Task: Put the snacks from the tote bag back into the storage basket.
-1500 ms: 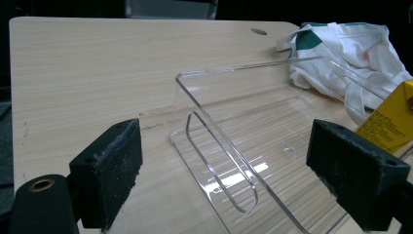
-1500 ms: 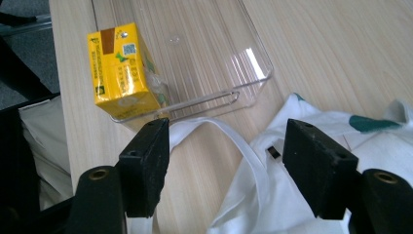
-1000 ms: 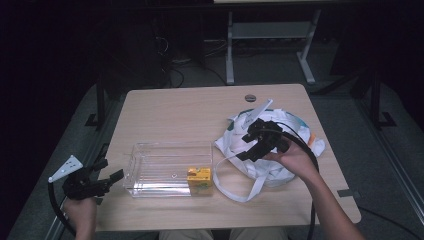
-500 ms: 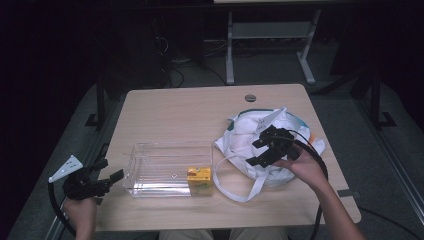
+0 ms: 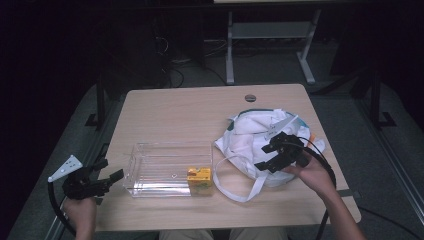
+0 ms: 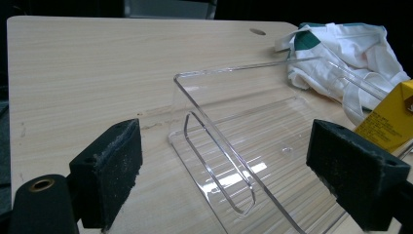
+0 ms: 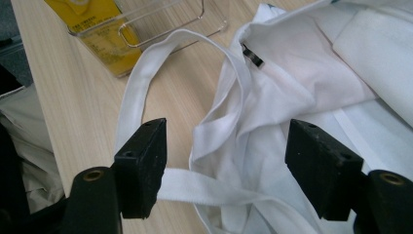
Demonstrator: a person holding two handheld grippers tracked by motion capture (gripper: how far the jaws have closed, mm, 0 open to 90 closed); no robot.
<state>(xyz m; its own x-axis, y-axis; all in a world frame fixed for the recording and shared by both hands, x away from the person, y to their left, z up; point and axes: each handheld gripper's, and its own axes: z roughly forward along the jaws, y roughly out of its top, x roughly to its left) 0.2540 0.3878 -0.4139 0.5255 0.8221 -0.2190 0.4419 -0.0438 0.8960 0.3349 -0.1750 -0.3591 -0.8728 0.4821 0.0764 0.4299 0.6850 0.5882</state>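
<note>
While the right gripper [image 5: 276,154] hangs over the white tote bag [image 5: 252,142] at the table's [image 5: 190,107] right side, its jaws stand wide apart and hold nothing; likely lining up on the bunched cloth or a strap. The bag lies slumped, one strap [image 5: 239,192] looped toward the near edge. The left gripper [image 5: 102,177] waits off the table's left edge, jaws equally spread and empty, aimed at the clear plastic bin [image 5: 167,167], perhaps ready to steady it. A yellow carton [image 5: 199,176] stands at the bin's right near corner. The right gripper view adds a small dark label [image 7: 253,55] on the bag's rim; the left gripper view shows the bin's moulded handle slot [image 6: 219,165].
</note>
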